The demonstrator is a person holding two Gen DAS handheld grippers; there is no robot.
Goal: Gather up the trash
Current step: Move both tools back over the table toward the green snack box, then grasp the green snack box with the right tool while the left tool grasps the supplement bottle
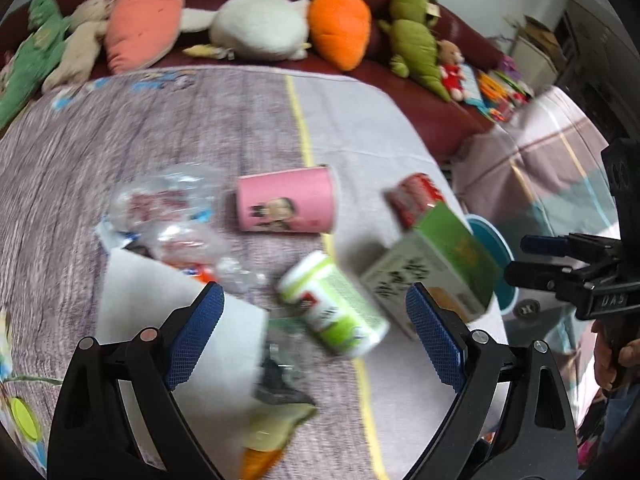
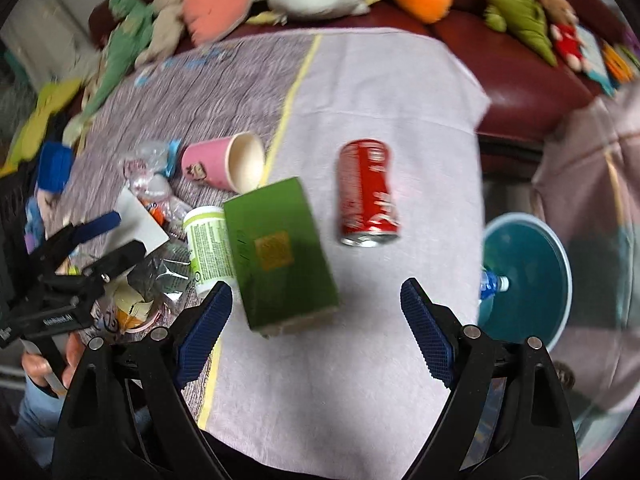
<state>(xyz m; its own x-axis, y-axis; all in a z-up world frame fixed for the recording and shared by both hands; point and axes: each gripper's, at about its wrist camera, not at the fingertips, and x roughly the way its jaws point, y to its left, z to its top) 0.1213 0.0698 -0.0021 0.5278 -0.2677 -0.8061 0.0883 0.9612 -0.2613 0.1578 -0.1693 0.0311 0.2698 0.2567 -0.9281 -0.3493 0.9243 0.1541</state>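
Trash lies on a cloth-covered table (image 2: pixel 380 92): a red soda can (image 2: pixel 368 194) on its side, a green box (image 2: pixel 280 256), a green-and-white bottle (image 2: pixel 208 244), a pink paper cup (image 2: pixel 224 162) tipped over, clear plastic wrappers (image 1: pixel 168 208) and a white card (image 1: pixel 180 320). My left gripper (image 1: pixel 316 336) hangs open above the bottle (image 1: pixel 336 304) and card, holding nothing. Open and empty too, my right gripper (image 2: pixel 316 320) hovers over the near end of the green box, the can beyond it. A teal bin (image 2: pixel 528 272) with a plastic bottle (image 2: pixel 494 284) inside stands off the table's right edge.
A dark red sofa (image 2: pixel 520 80) behind the table carries several plush toys, among them an orange carrot (image 1: pixel 340 28) and a white rabbit (image 1: pixel 260 26). A blanket-covered seat (image 1: pixel 560 168) lies to the right. A person's hand (image 2: pixel 44 364) holds the left gripper.
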